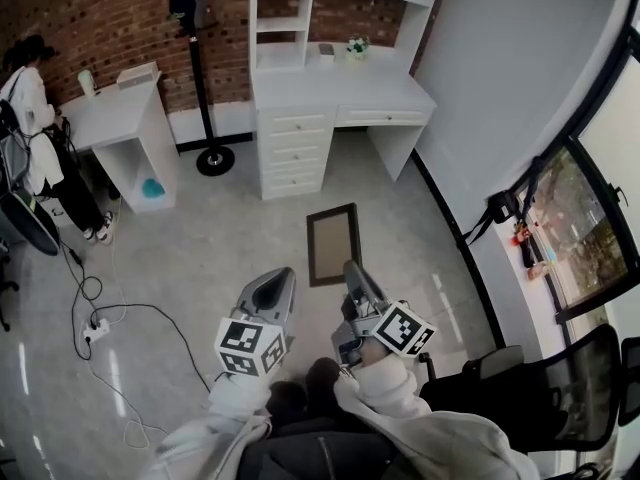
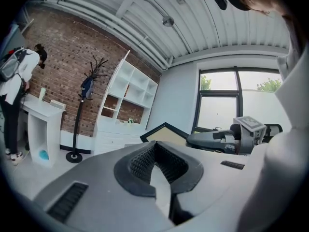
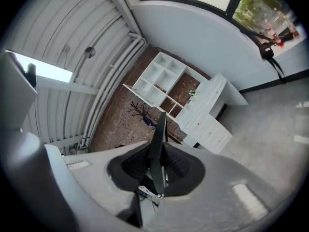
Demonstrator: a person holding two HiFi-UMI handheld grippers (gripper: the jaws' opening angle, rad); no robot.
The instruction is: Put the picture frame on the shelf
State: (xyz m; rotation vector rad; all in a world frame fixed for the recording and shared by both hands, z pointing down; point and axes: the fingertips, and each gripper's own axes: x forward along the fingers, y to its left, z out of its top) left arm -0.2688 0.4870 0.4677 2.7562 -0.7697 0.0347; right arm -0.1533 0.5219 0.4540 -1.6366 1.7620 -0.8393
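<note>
While right tongs grip the picture frame edgewise above floor, left tongs are closed

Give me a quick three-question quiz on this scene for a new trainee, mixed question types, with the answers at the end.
1. Multiple choice: what is the right gripper shut on? A) a picture frame B) a book C) nothing
2. Fill in: the white shelf unit stands against a ___ wall.
3. True or false: the picture frame already stands on the shelf unit.
Key: 1 A; 2 brick; 3 false.
</note>
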